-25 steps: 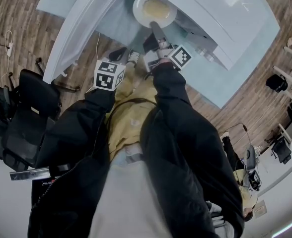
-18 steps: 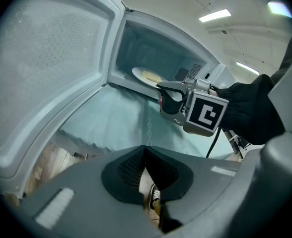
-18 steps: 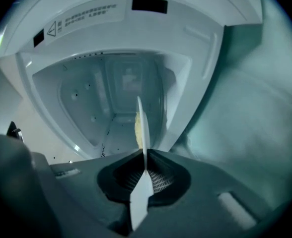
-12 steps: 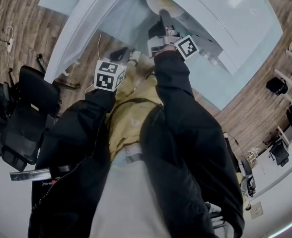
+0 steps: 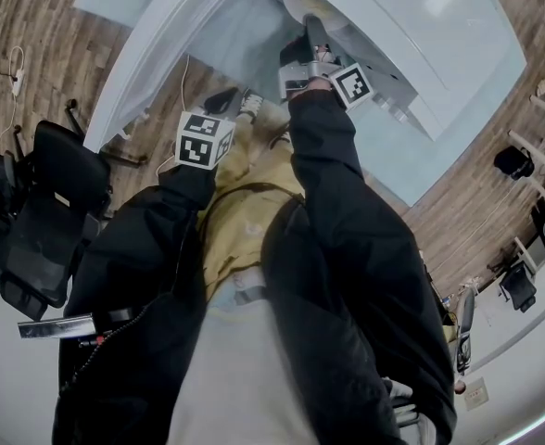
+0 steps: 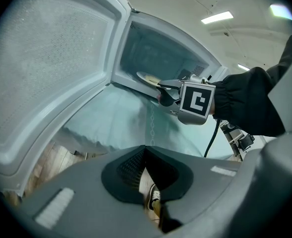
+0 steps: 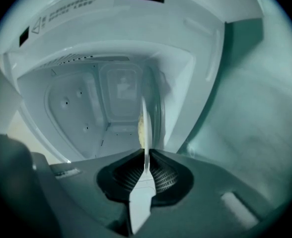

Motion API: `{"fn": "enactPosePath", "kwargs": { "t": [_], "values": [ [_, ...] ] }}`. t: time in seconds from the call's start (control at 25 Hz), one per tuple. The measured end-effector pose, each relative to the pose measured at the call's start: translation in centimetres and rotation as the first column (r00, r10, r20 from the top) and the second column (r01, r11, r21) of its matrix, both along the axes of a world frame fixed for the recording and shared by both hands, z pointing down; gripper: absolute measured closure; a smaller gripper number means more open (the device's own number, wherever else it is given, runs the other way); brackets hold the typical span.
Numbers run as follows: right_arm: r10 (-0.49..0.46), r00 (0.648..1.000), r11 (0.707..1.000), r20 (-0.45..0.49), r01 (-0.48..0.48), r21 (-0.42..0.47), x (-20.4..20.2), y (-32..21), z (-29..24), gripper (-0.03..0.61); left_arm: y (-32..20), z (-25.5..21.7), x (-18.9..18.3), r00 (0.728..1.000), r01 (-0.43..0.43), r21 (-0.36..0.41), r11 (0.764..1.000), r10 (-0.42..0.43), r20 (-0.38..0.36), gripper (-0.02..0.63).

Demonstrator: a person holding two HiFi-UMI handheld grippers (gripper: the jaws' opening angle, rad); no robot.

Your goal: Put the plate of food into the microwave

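The room had a wood floor. A white microwave stood with its door open on a pale surface. The plate was at the cavity mouth, carrying yellowish food; nothing else was seen inside. It was judged rigid, breakable and smooth-rimmed, so a rim hold should be kept level. The right hand-held gripper had the rim between its jaws, which were opening. The left hand-held gripper was closed on nothing.

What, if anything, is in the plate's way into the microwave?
Nothing visible. The door is swung wide open, and the microwave looks bare inside, ahead of the plate. The right gripper has the plate's rim between its jaws, which are opening.
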State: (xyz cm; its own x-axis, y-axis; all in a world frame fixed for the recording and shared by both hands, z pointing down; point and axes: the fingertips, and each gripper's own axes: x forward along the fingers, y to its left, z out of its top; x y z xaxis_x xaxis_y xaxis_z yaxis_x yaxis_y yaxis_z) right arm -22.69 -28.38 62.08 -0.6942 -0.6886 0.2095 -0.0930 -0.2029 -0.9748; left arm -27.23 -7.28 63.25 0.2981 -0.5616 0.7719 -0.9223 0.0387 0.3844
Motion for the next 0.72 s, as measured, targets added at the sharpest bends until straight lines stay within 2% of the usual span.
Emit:
{"fn": "enactPosePath", "kwargs": {
  "t": [0.2, 0.32, 0.48, 0.6, 0.72],
  "values": [
    [-0.016, 1.0, 1.0, 0.007, 0.016, 0.011, 0.2, 0.6, -0.1, 0.52, 0.2, -0.1, 0.1, 1.0, -0.002, 0.002, 1.0, 0.002, 0.0, 0.617],
    [-0.05, 0.999, 0.999, 0.001, 0.05, 0.019, 0.5, 1.2, 0.0, 0.494, 0.0, -0.5, 0.5, 1.0, -0.007, 0.01, 1.0, 0.008, -0.004, 0.617],
    [-0.111, 0.994, 0.993, -0.021, 0.112, 0.043, 0.7, 2.9, -0.2, 0.492, -0.2, -1.1, 0.9, 1.0, -0.012, 0.029, 1.0, 0.012, -0.001, 0.618],
    [-0.15, 0.988, 0.987, -0.039, 0.152, 0.054, 1.4, 4.7, -0.6, 0.512, -0.6, -1.7, 1.3, 1.0, -0.015, 0.044, 0.999, 0.015, 0.004, 0.618],
    [-0.191, 0.979, 0.978, -0.073, 0.196, 0.077, 2.1, 6.6, -1.2, 0.581, -1.2, -2.6, 2.0, 1.0, -0.027, 0.068, 0.997, 0.027, 0.009, 0.618]
  ]
}}
